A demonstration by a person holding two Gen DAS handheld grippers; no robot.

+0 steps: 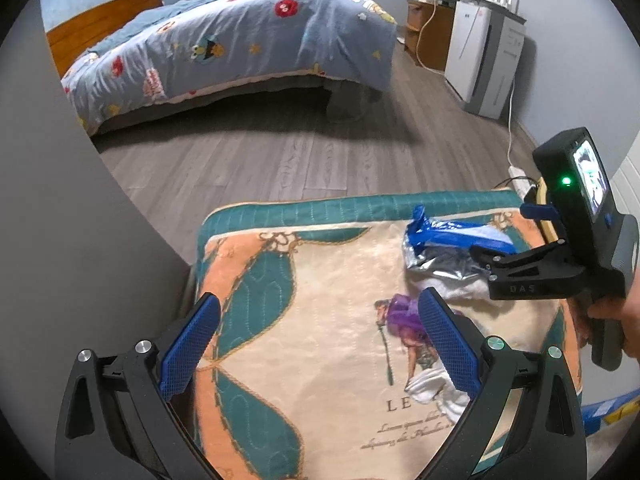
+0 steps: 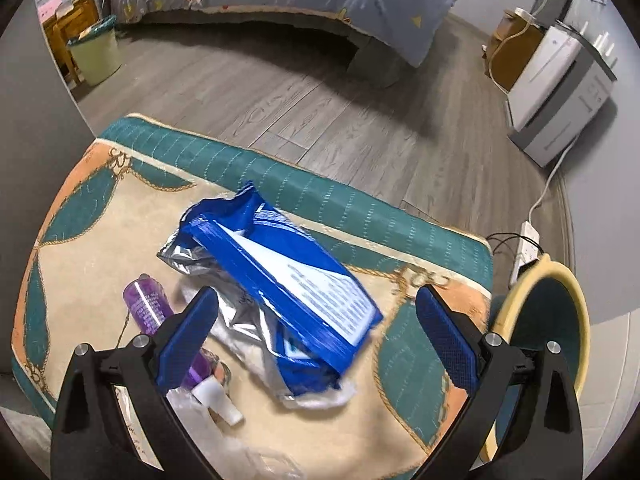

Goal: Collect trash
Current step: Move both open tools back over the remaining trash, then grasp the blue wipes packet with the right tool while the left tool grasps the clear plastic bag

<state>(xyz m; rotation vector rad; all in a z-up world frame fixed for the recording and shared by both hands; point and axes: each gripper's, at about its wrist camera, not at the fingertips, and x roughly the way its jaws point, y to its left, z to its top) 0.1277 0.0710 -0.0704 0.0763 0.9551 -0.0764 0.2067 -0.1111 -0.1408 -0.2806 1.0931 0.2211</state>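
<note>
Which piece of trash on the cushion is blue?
The big snack bag, blue outside with shiny silver lining. The small bottle beside it is purple, and the crumpled tissue underneath is white.

Dim, even indoor light; strong fisheye bending and dark vignette at edges; the crumpled blue-and-silver foil wrapper (image 2: 276, 292) shows motion blur.

**A bedroom in a home**

A bed (image 1: 240, 40) with a cartoon-print blue duvet fills eleven to twelve o'clock, its wooden headboard (image 1: 100, 20) at ten. Grey wood-look flooring (image 1: 260, 152) runs beneath. A wooden nightstand (image 2: 68, 36) and a pale waste bin (image 2: 96, 58) sit at ten o'clock in the right wrist view.
</note>
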